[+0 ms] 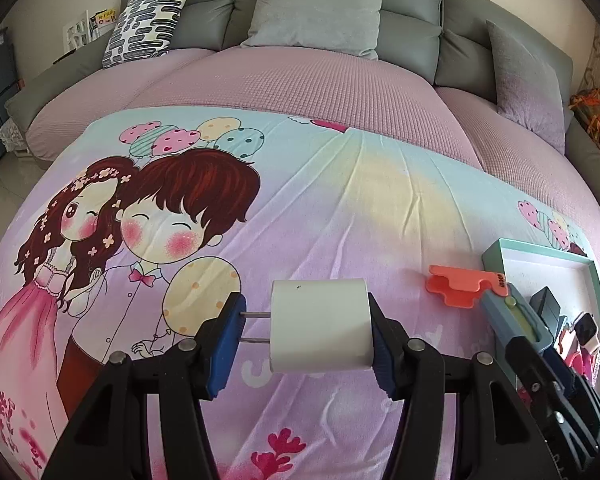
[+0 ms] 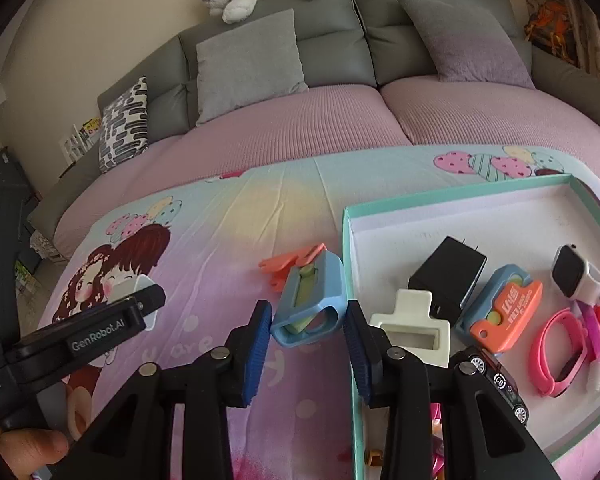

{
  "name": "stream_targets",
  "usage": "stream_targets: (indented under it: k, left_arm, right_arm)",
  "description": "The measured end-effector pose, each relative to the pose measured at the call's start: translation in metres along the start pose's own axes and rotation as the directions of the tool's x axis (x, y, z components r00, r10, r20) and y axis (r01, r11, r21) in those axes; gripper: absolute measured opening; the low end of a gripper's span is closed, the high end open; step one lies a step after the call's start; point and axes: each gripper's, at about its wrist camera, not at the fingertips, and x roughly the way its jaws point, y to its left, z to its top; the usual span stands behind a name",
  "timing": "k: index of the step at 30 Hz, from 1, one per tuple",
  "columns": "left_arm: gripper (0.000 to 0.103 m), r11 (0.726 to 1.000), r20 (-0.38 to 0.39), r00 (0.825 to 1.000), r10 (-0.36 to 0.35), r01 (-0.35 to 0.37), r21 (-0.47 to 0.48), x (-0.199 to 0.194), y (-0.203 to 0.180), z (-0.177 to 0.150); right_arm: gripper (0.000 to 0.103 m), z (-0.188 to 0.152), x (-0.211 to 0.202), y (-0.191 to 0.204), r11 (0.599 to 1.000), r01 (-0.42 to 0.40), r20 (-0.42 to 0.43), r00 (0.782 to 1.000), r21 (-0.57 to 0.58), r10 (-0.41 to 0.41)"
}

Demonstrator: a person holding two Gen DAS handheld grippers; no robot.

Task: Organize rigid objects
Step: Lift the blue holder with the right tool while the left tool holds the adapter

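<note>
On a cartoon-print bedsheet, left of the teal box, the left gripper clamps a white charger, prongs pointing left. The right gripper pinches a blue utility knife, its long axis pointing away.

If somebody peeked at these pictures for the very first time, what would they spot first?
Probably the white plug pinched in the left gripper, above the cartoon sheet. Next, the blue and orange utility knife between the right gripper pads, just left of the teal box holding gadgets.
</note>
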Motion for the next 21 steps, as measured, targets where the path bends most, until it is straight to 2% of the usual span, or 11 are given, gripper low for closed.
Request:
stream_targets:
  k: [8,12,14,17,21]
  left_arm:
    - [0.059,0.999,-0.028,0.998,0.049,-0.048,0.023,0.007,0.002,-0.002]
    - [0.059,0.997,-0.039,0.996,0.08,-0.08,0.01,0.009,0.01,-0.003]
    - [0.059,0.997,-0.04,0.996,0.08,-0.08,0.002,0.009,0.013,-0.004]
    - [0.059,0.998,-0.042,0.997,0.067,-0.067,-0.003,0.009,0.014,-0.004]
    - [0.059,0.998,-0.045,0.997,0.058,-0.058,-0.006,0.009,0.016,-0.003]
  right_arm:
    - [0.039,-0.005,0.002,0.004,0.999,0.02,-0.054,0.998,-0.048,-0.023]
    - [0.039,-0.006,-0.001,0.013,0.998,-0.017,-0.059,0.998,-0.059,0.013]
    - [0.039,-0.009,0.0,0.023,0.995,-0.033,-0.067,0.997,-0.09,0.027]
    - [0.039,-0.017,0.011,0.036,0.99,-0.08,-0.127,0.99,-0.119,0.065]
    - [0.038,-0.028,0.026,0.045,0.984,-0.052,-0.181,0.983,-0.169,0.021]
